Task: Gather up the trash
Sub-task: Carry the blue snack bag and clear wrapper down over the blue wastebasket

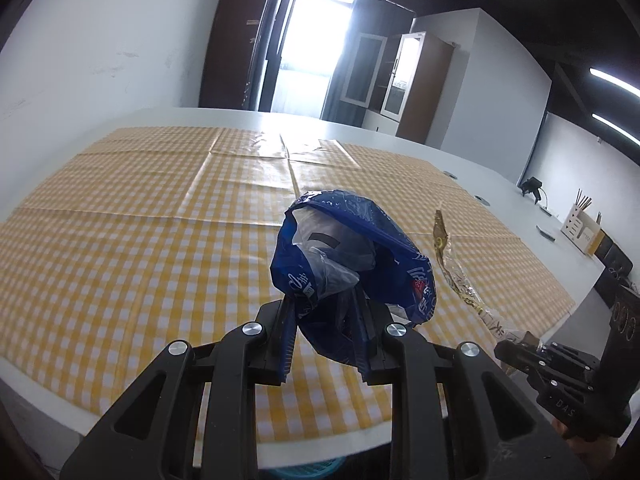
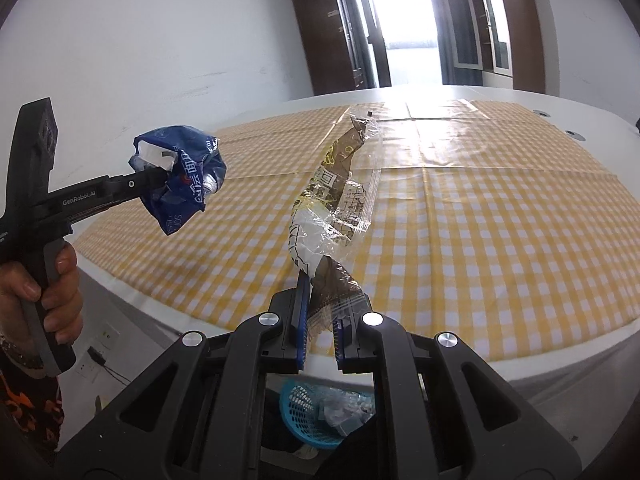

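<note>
My left gripper (image 1: 326, 312) is shut on a crumpled blue plastic bag (image 1: 344, 252) and holds it above the near edge of the yellow checked tablecloth (image 1: 140, 220). The same bag (image 2: 180, 172) and the left gripper (image 2: 160, 184) show at the left of the right wrist view. My right gripper (image 2: 320, 312) is shut on a long clear and brown wrapper (image 2: 336, 204) that stands up from the jaws. That wrapper (image 1: 456, 272) and the right gripper (image 1: 520, 350) show at the lower right of the left wrist view. A blue mesh trash basket (image 2: 316, 416) with wrappers in it sits on the floor below the right gripper.
The white table (image 1: 460, 160) extends beyond the cloth. A wooden pen holder (image 1: 580, 228) and a small black device (image 1: 532, 188) stand at its far right. Cabinets (image 1: 400, 76) and a bright doorway are behind. A wall socket (image 2: 106, 336) is low on the left.
</note>
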{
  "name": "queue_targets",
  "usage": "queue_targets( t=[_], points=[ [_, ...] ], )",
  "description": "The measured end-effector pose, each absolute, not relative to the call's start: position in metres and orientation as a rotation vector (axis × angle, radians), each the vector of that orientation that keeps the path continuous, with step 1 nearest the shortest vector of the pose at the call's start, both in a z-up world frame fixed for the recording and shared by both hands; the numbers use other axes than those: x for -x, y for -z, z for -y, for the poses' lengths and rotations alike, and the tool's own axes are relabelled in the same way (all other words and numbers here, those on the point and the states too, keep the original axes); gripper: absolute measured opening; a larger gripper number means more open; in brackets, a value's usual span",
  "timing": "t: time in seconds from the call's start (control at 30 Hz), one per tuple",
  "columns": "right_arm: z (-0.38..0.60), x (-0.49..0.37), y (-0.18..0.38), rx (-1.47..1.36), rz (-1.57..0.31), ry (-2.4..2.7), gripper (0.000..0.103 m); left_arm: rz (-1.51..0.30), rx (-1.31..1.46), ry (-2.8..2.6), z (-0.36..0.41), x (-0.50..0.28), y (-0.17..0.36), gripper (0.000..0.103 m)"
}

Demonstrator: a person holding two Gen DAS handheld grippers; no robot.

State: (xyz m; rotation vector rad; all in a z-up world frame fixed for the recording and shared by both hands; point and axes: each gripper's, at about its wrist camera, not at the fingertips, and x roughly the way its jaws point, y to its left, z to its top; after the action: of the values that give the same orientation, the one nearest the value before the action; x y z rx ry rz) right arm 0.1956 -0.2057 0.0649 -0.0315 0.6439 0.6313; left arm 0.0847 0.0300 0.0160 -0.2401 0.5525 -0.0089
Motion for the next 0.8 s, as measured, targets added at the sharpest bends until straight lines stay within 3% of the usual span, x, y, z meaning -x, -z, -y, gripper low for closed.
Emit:
queue_targets(
  t=[0.8],
  points=[
    [0.225, -0.015, -0.031, 0.267, -0.711, -0.836, 0.009, -0.67, 0.238, 0.037, 0.006, 0.055, 0.053, 0.023]
  ],
)
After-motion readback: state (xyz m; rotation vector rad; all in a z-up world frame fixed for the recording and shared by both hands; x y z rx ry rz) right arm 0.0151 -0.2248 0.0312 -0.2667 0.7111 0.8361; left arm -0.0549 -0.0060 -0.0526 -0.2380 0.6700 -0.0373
